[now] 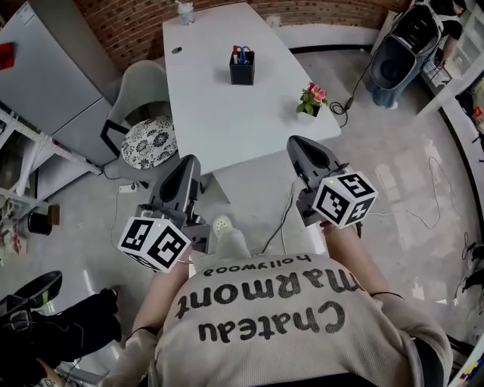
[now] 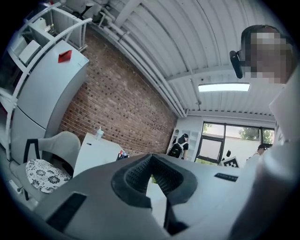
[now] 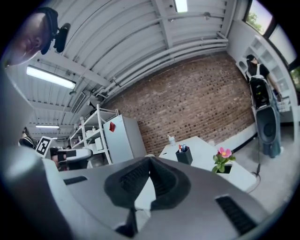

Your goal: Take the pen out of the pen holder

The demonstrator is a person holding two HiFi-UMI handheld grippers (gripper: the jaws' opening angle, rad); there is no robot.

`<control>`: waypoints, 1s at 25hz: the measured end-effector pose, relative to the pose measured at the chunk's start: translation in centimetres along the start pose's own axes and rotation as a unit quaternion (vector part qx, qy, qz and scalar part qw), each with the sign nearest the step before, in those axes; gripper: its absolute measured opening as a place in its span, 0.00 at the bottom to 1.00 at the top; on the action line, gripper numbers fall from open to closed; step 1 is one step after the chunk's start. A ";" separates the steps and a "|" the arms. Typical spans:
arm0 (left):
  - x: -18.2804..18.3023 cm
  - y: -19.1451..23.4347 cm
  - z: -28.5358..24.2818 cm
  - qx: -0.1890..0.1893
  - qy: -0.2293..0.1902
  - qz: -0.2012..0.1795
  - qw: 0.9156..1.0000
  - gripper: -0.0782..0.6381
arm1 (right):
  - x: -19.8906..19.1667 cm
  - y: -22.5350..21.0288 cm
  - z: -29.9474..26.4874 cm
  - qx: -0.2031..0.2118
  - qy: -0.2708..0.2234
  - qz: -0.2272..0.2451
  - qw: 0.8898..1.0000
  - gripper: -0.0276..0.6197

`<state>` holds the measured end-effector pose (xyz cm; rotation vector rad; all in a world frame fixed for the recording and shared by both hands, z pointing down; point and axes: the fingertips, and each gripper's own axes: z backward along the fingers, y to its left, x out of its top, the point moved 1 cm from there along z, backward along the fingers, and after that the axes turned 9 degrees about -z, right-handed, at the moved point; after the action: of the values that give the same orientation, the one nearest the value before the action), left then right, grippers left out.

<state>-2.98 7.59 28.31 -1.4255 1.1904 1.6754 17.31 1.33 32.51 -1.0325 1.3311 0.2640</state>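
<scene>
A black pen holder (image 1: 242,69) stands toward the far end of the white table (image 1: 219,121), with red and blue pens (image 1: 240,53) sticking out of it. Both grippers hang in front of the table's near edge, well short of the holder. My left gripper (image 1: 192,161) is shut with nothing in it, and so is my right gripper (image 1: 300,142). In the left gripper view the holder (image 2: 123,154) peeks just over the closed jaws (image 2: 151,158). The right gripper view shows the holder (image 3: 184,155) beyond the shut gripper (image 3: 150,159).
A small pot of pink flowers (image 1: 310,102) sits at the table's near right corner. A white bottle (image 1: 185,11) stands at the far end. A grey chair with a patterned cushion (image 1: 149,140) is left of the table, a grey fridge (image 1: 45,83) farther left. Cables (image 1: 355,91) cross the floor on the right.
</scene>
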 end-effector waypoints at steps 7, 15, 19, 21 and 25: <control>0.2 6.5 -3.4 -0.001 0.006 0.015 1.000 0.11 | 0.9 -1.4 -6.2 -0.029 0.000 -0.019 0.999 0.05; 2.8 13.8 -9.2 -0.031 -0.005 0.013 0.999 0.11 | 2.9 -1.9 -15.5 -0.043 -0.003 -0.015 0.999 0.05; 5.0 17.5 -11.7 -0.041 -0.015 0.009 0.999 0.11 | 4.7 -1.7 -19.4 -0.051 -0.017 -0.007 0.999 0.05; 5.6 19.2 -12.7 -0.050 -0.009 0.009 0.999 0.11 | 5.5 -1.6 -20.9 -0.058 -0.026 -0.002 0.998 0.05; 6.2 22.4 -13.8 -0.071 -0.002 -0.001 0.997 0.11 | 6.1 -1.9 -23.4 -0.083 -0.045 0.000 0.995 0.05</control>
<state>-18.62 -14.43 27.41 -1.5061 1.0860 1.7907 4.72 -19.27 30.46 -1.1476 1.2426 0.4222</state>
